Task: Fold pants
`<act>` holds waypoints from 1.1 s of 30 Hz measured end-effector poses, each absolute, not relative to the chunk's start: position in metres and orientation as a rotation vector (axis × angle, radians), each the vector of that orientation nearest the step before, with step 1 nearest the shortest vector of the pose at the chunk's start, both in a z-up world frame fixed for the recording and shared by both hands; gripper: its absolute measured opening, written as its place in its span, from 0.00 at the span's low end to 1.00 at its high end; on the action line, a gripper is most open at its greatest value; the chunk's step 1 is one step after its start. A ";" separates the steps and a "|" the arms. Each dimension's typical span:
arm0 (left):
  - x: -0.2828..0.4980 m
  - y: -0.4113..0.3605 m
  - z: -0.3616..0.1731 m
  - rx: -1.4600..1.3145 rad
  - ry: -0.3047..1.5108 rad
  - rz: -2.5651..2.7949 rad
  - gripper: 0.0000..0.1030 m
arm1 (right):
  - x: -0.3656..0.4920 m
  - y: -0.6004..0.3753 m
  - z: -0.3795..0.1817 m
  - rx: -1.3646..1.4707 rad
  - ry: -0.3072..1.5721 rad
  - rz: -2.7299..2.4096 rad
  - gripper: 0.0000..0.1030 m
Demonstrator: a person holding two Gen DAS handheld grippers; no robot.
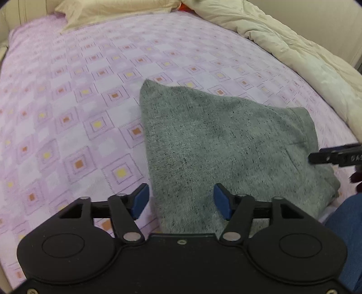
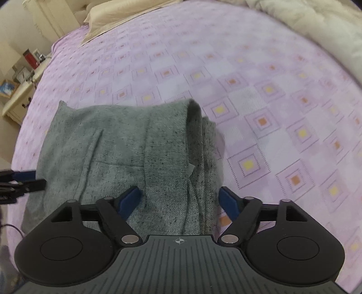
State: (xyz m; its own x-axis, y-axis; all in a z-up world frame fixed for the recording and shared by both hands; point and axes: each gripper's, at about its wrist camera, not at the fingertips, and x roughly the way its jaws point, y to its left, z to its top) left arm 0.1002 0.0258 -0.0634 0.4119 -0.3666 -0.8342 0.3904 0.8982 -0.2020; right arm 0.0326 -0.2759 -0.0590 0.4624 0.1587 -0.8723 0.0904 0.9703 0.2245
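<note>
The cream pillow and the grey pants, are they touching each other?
Apart. The left wrist view shows the pillow at the bed's far end and the pants near the camera, with bare pink bedspread between them.

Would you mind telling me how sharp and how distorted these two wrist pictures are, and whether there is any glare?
Left wrist view: fisheye bends the bedspread into a bulge; the grey pants look fairly sharp, the near pattern slightly smeared. Right wrist view: softer overall, the pants' folded edge and the far bedspread blurred. Both: even, soft light, no glare, dark corners.
</note>
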 end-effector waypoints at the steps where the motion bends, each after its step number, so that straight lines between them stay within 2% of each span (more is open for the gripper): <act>1: 0.104 0.024 -0.067 0.010 1.059 -0.481 0.67 | 0.034 -0.278 -0.063 0.275 1.098 0.044 0.78; 3: 0.107 0.021 -0.074 -0.001 1.088 -0.481 0.68 | 0.033 -0.281 -0.068 0.306 1.086 0.057 0.83; 6: 0.112 0.016 -0.080 -0.018 1.086 -0.463 0.81 | 0.031 -0.281 -0.069 0.302 1.067 0.083 0.87; 9: 0.117 0.010 -0.085 -0.030 1.104 -0.466 0.90 | 0.029 -0.277 -0.070 0.274 1.059 0.125 0.99; 13: 0.118 -0.004 -0.088 0.025 1.087 -0.463 0.99 | 0.030 -0.268 -0.070 0.190 1.043 0.139 1.00; 25: 0.120 -0.015 -0.091 0.049 1.077 -0.434 1.00 | 0.027 -0.268 -0.073 0.162 0.952 0.163 1.00; 27: 0.122 -0.015 -0.091 0.035 1.085 -0.429 0.99 | 0.027 -0.267 -0.071 0.147 0.958 0.160 0.94; 28: 0.123 -0.014 -0.090 0.021 1.088 -0.427 0.98 | 0.026 -0.266 -0.068 0.144 0.958 0.164 0.81; 29: 0.124 -0.013 -0.090 0.004 1.088 -0.421 0.97 | 0.026 -0.265 -0.065 0.148 0.959 0.173 0.61; 32: 0.120 -0.010 -0.084 -0.026 1.059 -0.398 0.72 | 0.027 -0.260 -0.050 0.126 0.979 0.179 0.34; 33: 0.118 -0.008 -0.080 -0.036 1.045 -0.393 0.57 | 0.027 -0.253 -0.044 0.079 0.980 0.177 0.31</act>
State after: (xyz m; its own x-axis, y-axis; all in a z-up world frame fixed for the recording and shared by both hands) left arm 0.1178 -0.0081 -0.0801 0.4392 -0.3333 -0.8343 0.2997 0.9298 -0.2137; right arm 0.0271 -0.2535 -0.0438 0.5440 0.1851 -0.8184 -0.1135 0.9826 0.1468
